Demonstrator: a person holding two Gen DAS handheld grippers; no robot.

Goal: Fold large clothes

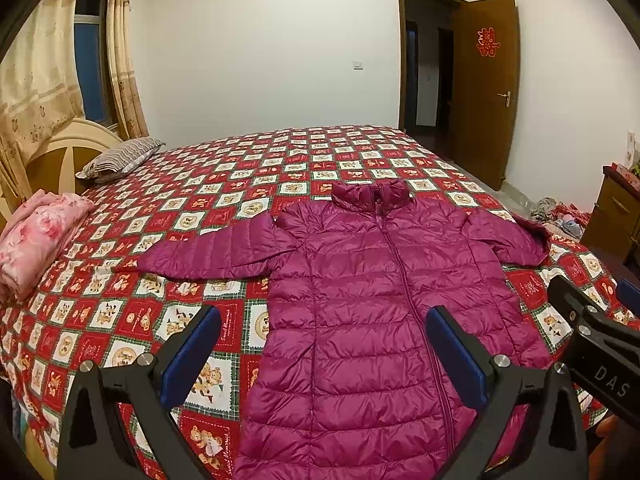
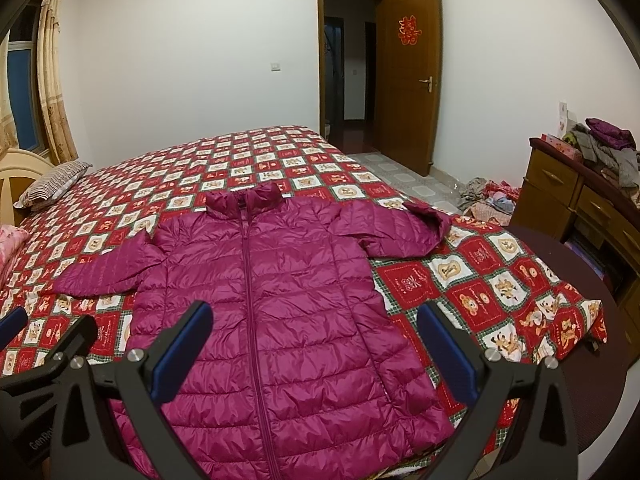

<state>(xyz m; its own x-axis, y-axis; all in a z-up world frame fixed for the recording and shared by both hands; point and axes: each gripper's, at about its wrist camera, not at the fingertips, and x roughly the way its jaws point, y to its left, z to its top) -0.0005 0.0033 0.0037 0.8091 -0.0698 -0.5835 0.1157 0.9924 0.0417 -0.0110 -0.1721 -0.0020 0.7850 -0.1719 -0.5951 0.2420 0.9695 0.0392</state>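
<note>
A magenta quilted puffer jacket (image 1: 360, 312) lies flat and zipped on the bed, collar away from me, both sleeves spread out to the sides. It also shows in the right wrist view (image 2: 272, 320). My left gripper (image 1: 324, 352) is open and empty, held above the jacket's lower left part. My right gripper (image 2: 316, 344) is open and empty, above the jacket's lower right part. The right gripper also shows at the right edge of the left wrist view (image 1: 588, 320).
The bed (image 1: 248, 168) has a red checked bear-print cover. A pink folded blanket (image 1: 36, 240) and a striped pillow (image 1: 120, 158) lie at the left. A wooden dresser (image 2: 568, 192) with piled clothes stands at the right. The door (image 2: 408, 76) is open.
</note>
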